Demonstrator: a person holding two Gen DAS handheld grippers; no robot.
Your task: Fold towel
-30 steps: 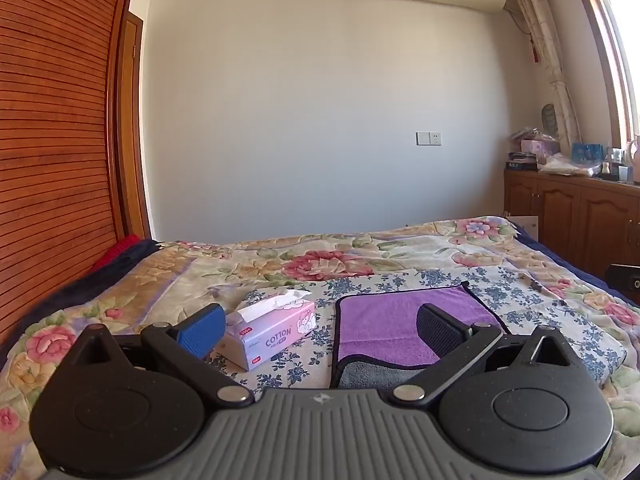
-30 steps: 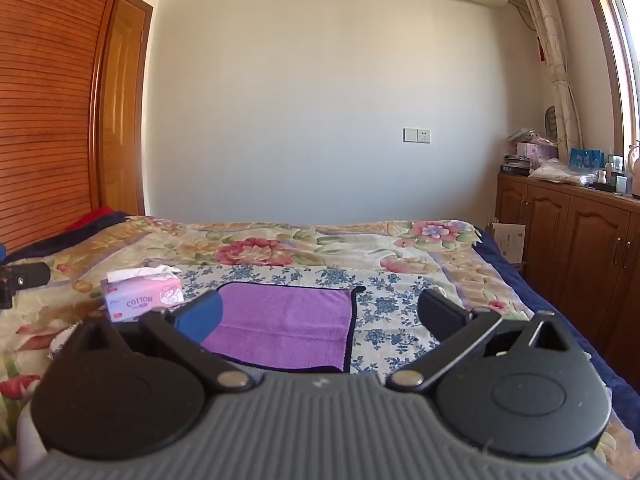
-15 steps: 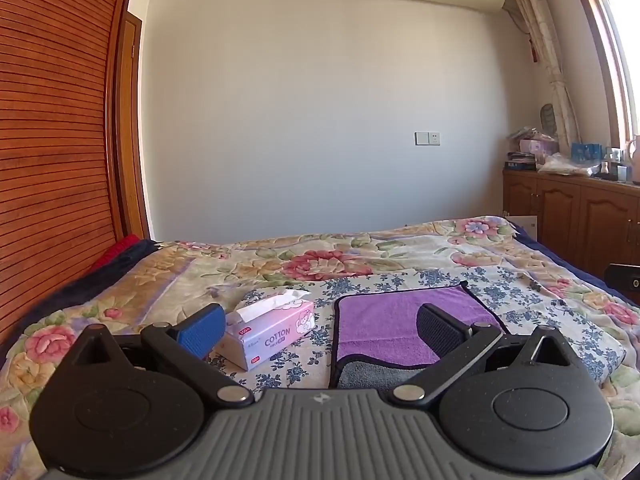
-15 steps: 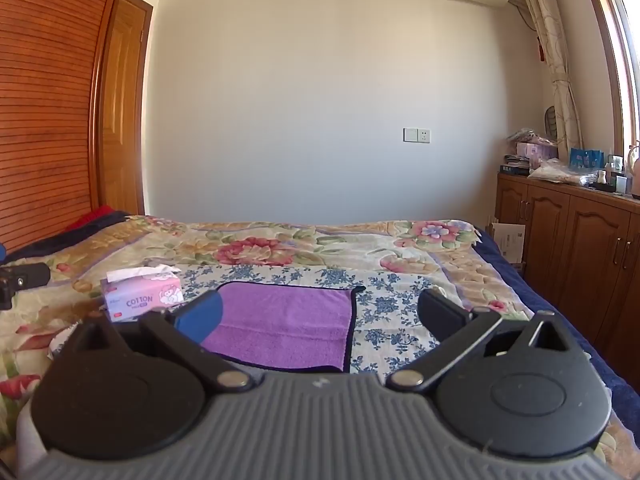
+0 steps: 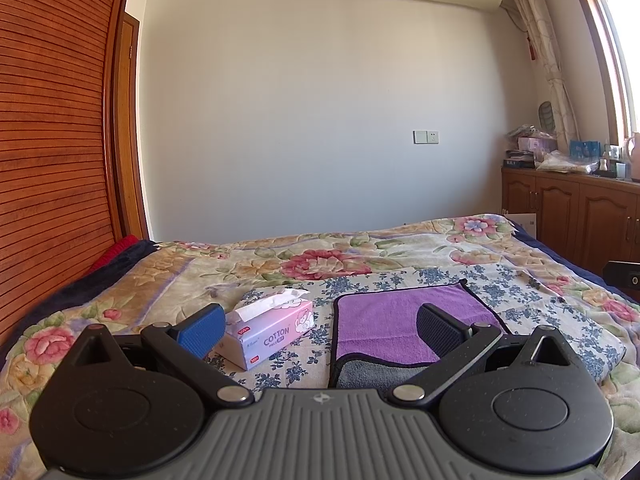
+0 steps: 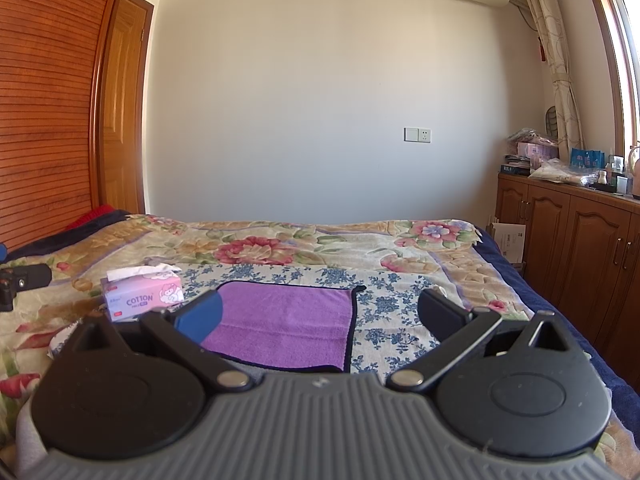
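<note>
A purple towel (image 5: 384, 320) with a dark border lies flat on a blue-flowered cloth on the bed; its near edge is turned up and shows a grey underside (image 5: 372, 374). It also shows in the right wrist view (image 6: 288, 324). My left gripper (image 5: 320, 326) is open and empty, held above the bed just short of the towel's near left part. My right gripper (image 6: 320, 318) is open and empty, held above the towel's near right part.
A pink COTTON tissue box (image 5: 268, 330) stands just left of the towel, also in the right wrist view (image 6: 142, 294). The floral bedspread (image 5: 320, 260) stretches to the far wall. Wooden cabinets (image 6: 580, 248) with clutter stand at the right. A slatted wooden wall (image 5: 48, 160) is at the left.
</note>
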